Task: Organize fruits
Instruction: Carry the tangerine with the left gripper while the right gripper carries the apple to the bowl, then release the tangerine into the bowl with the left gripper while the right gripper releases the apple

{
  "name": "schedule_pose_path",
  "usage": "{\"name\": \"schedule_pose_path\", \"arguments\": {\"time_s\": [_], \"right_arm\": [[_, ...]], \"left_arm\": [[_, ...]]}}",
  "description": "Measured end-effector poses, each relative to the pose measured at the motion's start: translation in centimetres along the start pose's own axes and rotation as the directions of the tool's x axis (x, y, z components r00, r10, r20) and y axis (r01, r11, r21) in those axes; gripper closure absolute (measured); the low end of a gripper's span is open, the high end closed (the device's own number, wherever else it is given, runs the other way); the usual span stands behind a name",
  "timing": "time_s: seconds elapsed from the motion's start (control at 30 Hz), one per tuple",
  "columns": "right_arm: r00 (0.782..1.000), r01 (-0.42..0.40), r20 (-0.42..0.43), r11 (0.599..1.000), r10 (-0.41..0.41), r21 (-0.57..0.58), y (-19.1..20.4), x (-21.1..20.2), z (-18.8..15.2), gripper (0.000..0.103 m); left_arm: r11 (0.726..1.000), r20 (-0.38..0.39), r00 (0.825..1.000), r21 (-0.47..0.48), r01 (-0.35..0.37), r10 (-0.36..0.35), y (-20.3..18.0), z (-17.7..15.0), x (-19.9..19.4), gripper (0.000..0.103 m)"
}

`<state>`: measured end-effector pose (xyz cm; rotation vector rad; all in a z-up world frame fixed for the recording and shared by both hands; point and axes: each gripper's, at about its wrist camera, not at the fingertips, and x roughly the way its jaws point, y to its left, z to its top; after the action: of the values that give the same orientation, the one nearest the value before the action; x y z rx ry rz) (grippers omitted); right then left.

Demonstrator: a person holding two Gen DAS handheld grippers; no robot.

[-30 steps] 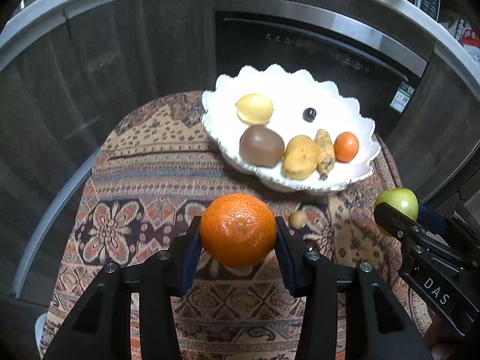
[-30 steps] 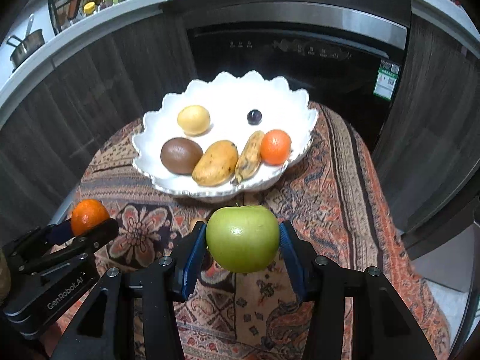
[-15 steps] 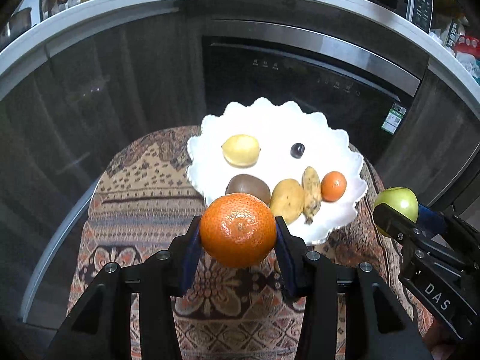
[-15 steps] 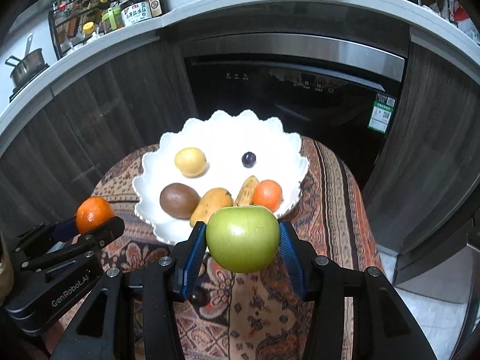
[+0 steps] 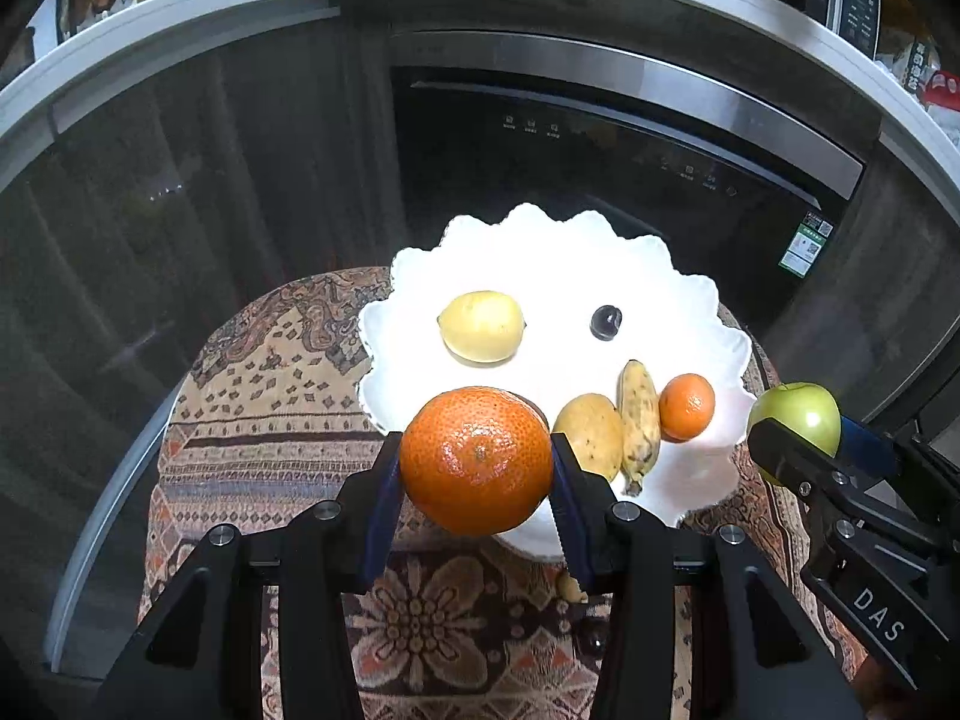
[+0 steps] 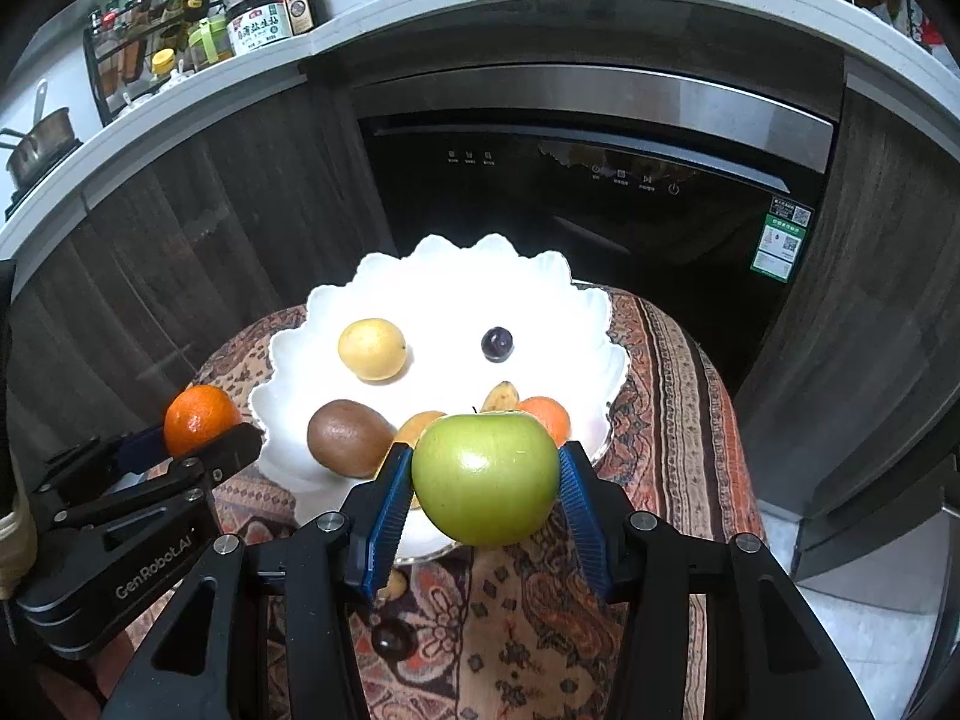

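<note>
My left gripper (image 5: 475,462) is shut on a large orange (image 5: 477,459), held above the near edge of the white scalloped bowl (image 5: 672,294). My right gripper (image 6: 485,471) is shut on a green apple (image 6: 486,477), held above the bowl's (image 6: 468,276) near right edge. The bowl holds a lemon (image 5: 480,326), a dark grape (image 5: 605,321), a mango (image 5: 591,435), a small banana (image 5: 638,420), a small tangerine (image 5: 687,407) and a brown kiwi (image 6: 348,437). The kiwi is hidden behind the orange in the left wrist view.
The bowl stands on a small round table with a patterned cloth (image 6: 672,420). A dark grape (image 6: 391,639) and a small tan fruit (image 5: 570,588) lie on the cloth near the grippers. A dark oven door (image 6: 600,192) and cabinets stand behind; bottles (image 6: 258,12) line the counter.
Both grippers have risen and pulled back with their fruit held; the bowl now sits lower and farther in both views, and more of the counter shows.
</note>
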<state>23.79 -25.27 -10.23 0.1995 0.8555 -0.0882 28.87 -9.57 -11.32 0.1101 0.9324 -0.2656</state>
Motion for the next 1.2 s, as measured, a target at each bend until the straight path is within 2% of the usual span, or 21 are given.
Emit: {"name": "schedule_pose_path", "arguments": {"time_s": [0.37, 0.5, 0.53, 0.57, 0.63, 0.67, 0.77, 0.83, 1.2], "right_arm": [[0.999, -0.019, -0.051, 1.0, 0.019, 0.008, -0.9, 2.9, -0.1, 0.053], [0.998, -0.024, -0.065, 1.0, 0.025, 0.013, -1.0, 3.5, -0.1, 0.052], [0.998, -0.018, -0.063, 1.0, 0.018, 0.013, -1.1, 3.6, -0.1, 0.048], [0.998, -0.006, -0.056, 1.0, 0.006, 0.01, -1.1, 3.5, 0.0, 0.037], [0.999, 0.028, -0.032, 1.0, -0.027, 0.007, -1.2, 3.0, 0.0, 0.021], [0.999, 0.034, -0.024, 0.999, -0.033, 0.006, -1.2, 2.8, 0.1, 0.018], [0.999, 0.05, -0.012, 0.999, -0.05, 0.005, -1.0, 2.4, 0.2, 0.016], [0.998, 0.056, -0.008, 0.998, -0.055, 0.012, -1.1, 2.1, 0.3, 0.014], [0.997, 0.083, 0.01, 0.996, -0.083, 0.015, -1.3, -0.3, -0.2, 0.013]], "left_arm": [[0.999, -0.072, 0.997, 0.012, 0.036, -0.035, -0.9, -0.1, 3.5, 0.057], [1.0, -0.043, 0.999, 0.028, 0.005, -0.004, -1.0, 0.0, 3.3, 0.037], [1.0, -0.035, 0.999, 0.028, 0.001, 0.0, -0.8, 0.1, 3.1, 0.037], [1.0, -0.036, 0.999, 0.027, -0.001, 0.002, -0.7, 0.2, 3.1, 0.037], [1.0, -0.038, 0.999, 0.021, -0.006, 0.007, -0.3, 0.3, 3.0, 0.034], [1.0, -0.036, 0.999, 0.018, -0.007, 0.008, -0.2, 0.3, 2.9, 0.032], [1.0, -0.032, 0.999, 0.014, -0.018, 0.019, 0.0, 0.3, 2.5, 0.026], [1.0, -0.029, 0.999, 0.004, -0.019, 0.019, 0.2, 0.2, 2.1, 0.019], [1.0, -0.003, 1.0, -0.004, -0.03, 0.03, -0.1, -0.5, -0.8, 0.017]]}}
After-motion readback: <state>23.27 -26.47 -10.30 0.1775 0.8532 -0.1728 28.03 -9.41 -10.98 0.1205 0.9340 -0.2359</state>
